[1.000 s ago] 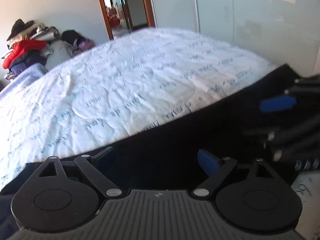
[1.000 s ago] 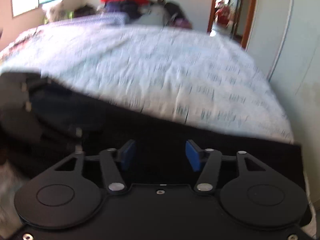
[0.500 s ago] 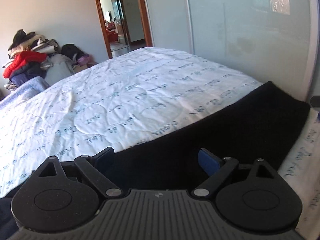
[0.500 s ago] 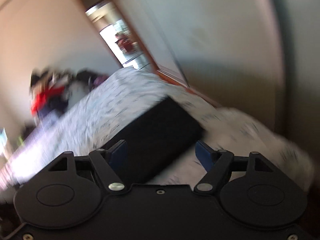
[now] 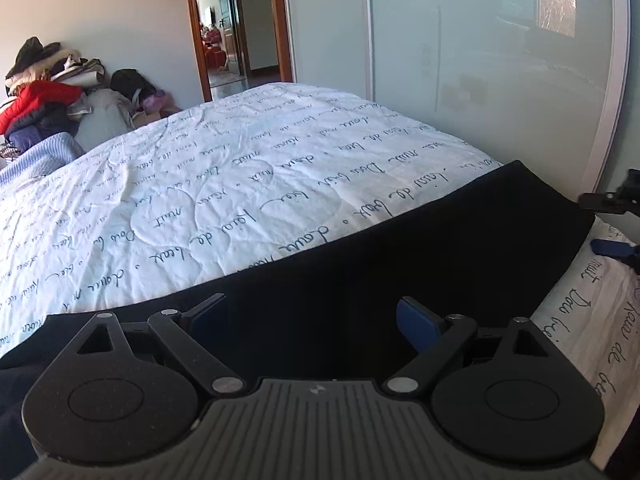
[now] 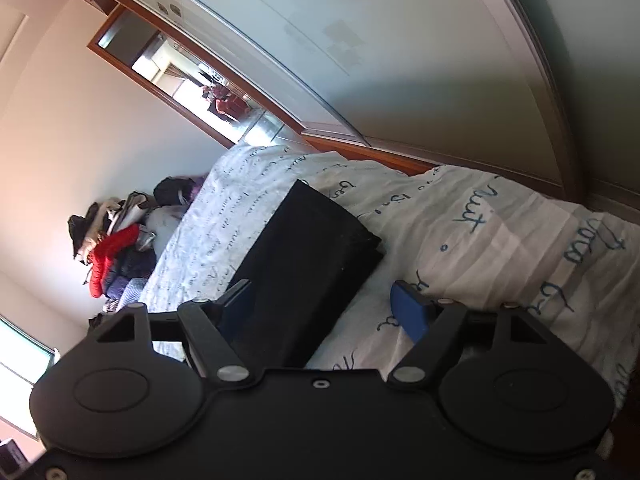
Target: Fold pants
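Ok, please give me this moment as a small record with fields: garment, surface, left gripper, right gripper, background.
garment: black pants, laid flat in a long strip
surface: bed cover, white with blue handwriting
left gripper: open, over the pants, holding nothing
right gripper: open, tilted, at the pants' end
background: clothes pile, open doorway

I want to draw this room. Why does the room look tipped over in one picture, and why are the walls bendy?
Right wrist view: the camera is rolled sideways, so the bed and black pants slant. Left wrist view: level, sharp, brightly daylit. Both views: the fisheye lens curves the wardrobe door edges.
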The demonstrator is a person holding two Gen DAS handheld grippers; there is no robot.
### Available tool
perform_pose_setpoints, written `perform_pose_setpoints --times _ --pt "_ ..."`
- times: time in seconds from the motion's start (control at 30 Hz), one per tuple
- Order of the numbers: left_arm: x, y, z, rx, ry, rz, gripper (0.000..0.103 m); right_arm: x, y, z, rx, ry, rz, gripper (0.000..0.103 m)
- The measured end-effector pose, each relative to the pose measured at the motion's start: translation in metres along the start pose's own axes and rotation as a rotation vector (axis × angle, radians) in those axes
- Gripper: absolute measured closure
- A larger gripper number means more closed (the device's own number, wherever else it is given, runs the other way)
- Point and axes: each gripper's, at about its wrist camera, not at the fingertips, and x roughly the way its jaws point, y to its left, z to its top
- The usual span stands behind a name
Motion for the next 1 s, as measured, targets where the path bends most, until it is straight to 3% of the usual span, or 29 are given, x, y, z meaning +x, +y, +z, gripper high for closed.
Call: perform_pose_setpoints --times 0.23,0.3,0.33,0.37,0.47,0.57,0.67,0.8,0.87,1.0 --pt "-0.003 -0.003 0.000 0.016 -0.010 -0.003 0.010 0.011 -0.003 0.005 0.074 -0.056 0.043 0.027" --pt "-0.003 -0.002 0.001 0.012 -0.009 -0.002 0.010 0.012 -0.002 0.005 0.076 -0.067 0.039 0.043" --pt "-0.003 -0.002 0.001 0.009 -0.009 -0.003 0.010 0.012 -0.003 0.005 0.077 -0.068 0.028 0.061" --pt "-0.003 -0.001 0.002 0.003 -0.009 -0.006 0.010 0.012 -0.005 0.005 0.092 -0.064 0.011 0.072" --pt "0.000 0.002 0.004 -0.021 -0.003 -0.028 0.010 0.013 -0.017 0.003 0.148 -0.063 0.007 0.088" --pt "0.009 0.008 0.009 -0.101 0.035 -0.074 0.011 0.009 -0.016 0.003 0.131 -0.074 0.021 0.093" --pt "0.023 0.021 0.015 -0.256 0.124 -0.193 0.019 0.005 0.000 0.001 0.020 -0.090 0.001 0.094" --pt "0.043 0.033 0.027 -0.468 0.262 -0.472 0.018 0.006 0.029 -0.002 -0.182 -0.105 -0.045 0.094" --pt "0.051 0.031 0.032 -0.551 0.293 -0.585 0.017 0.005 0.047 -0.008 -0.318 -0.121 -0.078 0.094" --pt "0.064 0.021 0.046 -0.636 0.311 -0.714 0.013 0.003 0.073 -0.022 -0.550 -0.146 -0.125 0.094"
